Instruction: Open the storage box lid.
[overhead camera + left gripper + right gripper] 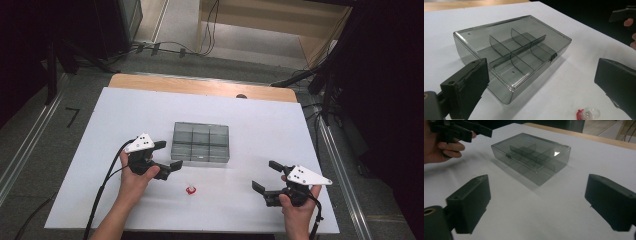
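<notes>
A smoky clear compartment box (201,142) with its lid down sits mid-table, its dividers visible through the lid (514,50) (531,155). A small red-and-clear piece (191,189) lies on the white sheet in front of it, low and right in the left gripper view (587,113). My left gripper (169,155) hovers just left of the box's front corner, jaws wide apart and empty (541,75). My right gripper (264,175) is off to the box's front right, also open with nothing between its jaws (539,197).
The white sheet (125,120) covers a wooden table whose far edge (200,86) shows beyond it. Cables and dark stands lie on the floor behind and to both sides. The other hand's gripper appears far off in each gripper view (624,13) (461,130).
</notes>
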A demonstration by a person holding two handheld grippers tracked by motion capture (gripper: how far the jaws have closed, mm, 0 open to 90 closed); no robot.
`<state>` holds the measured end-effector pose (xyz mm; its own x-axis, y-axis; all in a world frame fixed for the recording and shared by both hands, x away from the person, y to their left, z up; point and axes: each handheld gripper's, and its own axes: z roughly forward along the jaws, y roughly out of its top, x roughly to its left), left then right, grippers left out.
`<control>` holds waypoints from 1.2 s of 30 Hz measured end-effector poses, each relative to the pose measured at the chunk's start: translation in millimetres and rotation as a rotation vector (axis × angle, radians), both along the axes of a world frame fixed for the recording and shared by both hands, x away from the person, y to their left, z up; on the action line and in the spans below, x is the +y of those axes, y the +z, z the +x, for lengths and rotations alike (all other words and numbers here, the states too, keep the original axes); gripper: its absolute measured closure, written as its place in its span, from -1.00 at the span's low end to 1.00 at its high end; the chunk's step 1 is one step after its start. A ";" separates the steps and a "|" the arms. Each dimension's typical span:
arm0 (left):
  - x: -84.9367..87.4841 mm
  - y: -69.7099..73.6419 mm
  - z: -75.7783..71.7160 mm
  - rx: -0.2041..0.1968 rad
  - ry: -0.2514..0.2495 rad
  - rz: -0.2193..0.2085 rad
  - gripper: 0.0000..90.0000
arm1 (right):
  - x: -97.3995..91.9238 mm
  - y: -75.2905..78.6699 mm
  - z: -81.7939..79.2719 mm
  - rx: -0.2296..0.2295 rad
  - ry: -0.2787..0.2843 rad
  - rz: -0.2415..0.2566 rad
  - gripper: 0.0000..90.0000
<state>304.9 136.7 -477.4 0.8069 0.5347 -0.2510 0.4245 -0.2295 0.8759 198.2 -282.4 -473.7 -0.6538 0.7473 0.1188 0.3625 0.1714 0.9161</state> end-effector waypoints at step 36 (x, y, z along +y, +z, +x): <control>7.9 3.0 3.4 -0.004 -0.008 -0.025 -0.85 | 110.1 -5.2 62.6 0.181 0.225 -0.156 0.94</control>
<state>308.3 144.6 -474.4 0.8121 0.5216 -0.2615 0.4195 -0.2106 0.8830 260.8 -172.3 -478.9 -0.7833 0.6049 0.1433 0.4539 0.3990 0.7967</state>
